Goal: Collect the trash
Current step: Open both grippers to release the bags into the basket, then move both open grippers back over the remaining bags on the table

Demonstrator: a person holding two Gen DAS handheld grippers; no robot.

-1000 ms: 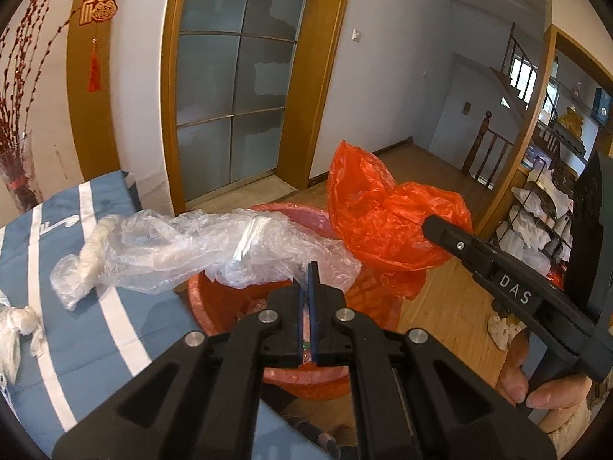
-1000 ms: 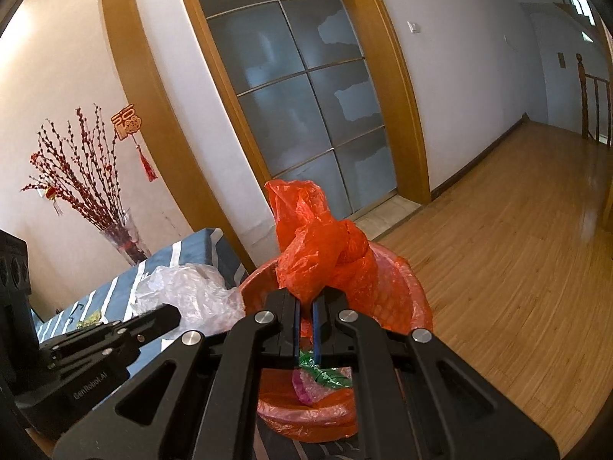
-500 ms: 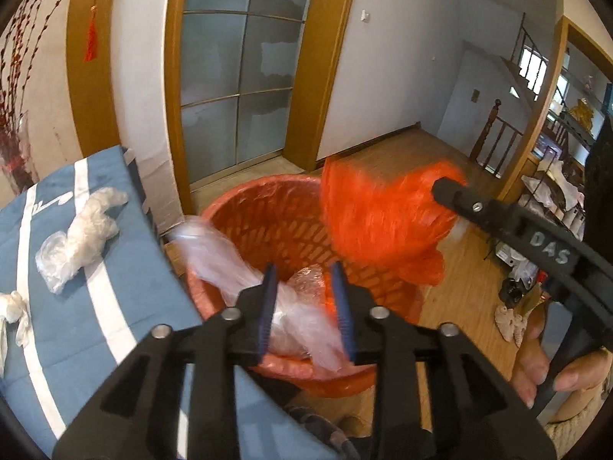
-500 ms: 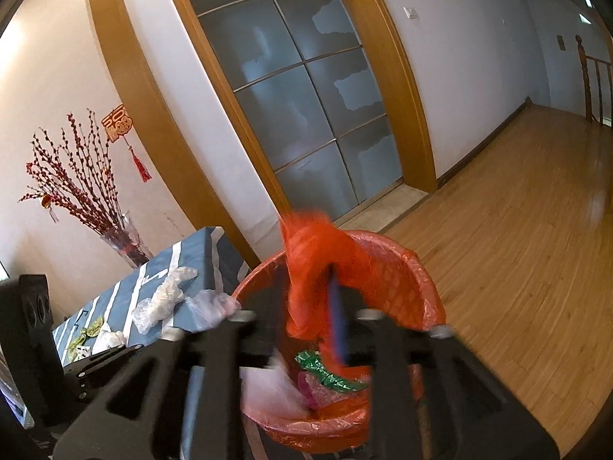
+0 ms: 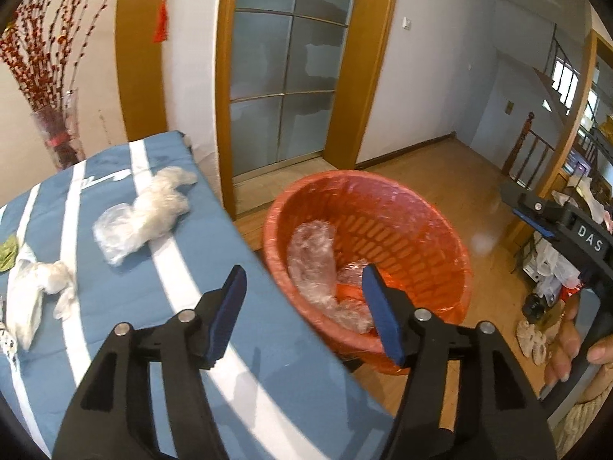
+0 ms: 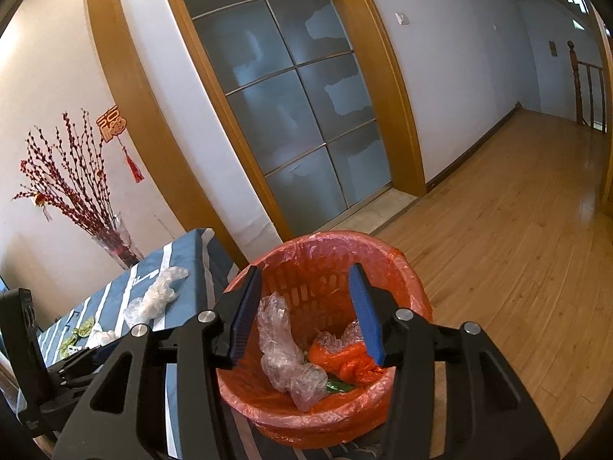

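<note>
An orange trash basket [image 5: 440, 237] [image 6: 398, 264] stands on the floor beside the blue striped table [image 5: 126, 299]. A clear plastic bag [image 5: 310, 257] [image 6: 283, 352] and an orange plastic bag [image 6: 345, 356] lie inside it. My left gripper [image 5: 302, 306] is open and empty over the table edge and basket rim. My right gripper [image 6: 304, 306] is open and empty above the basket. A clear plastic wad [image 5: 145, 211] [image 6: 157, 295] and white crumpled trash [image 5: 34, 287] lie on the table.
A glass vase of red branches [image 5: 57, 130] stands behind the table's far end. A glass sliding door [image 6: 291, 107] is behind the basket. Wooden floor [image 6: 517, 249] stretches right. Clutter and a shelf [image 5: 574, 207] are at the far right.
Both grippers opened and let go: the clear bag and the orange bag dropped into the basket. Both grippers rose and tilted down over it.
</note>
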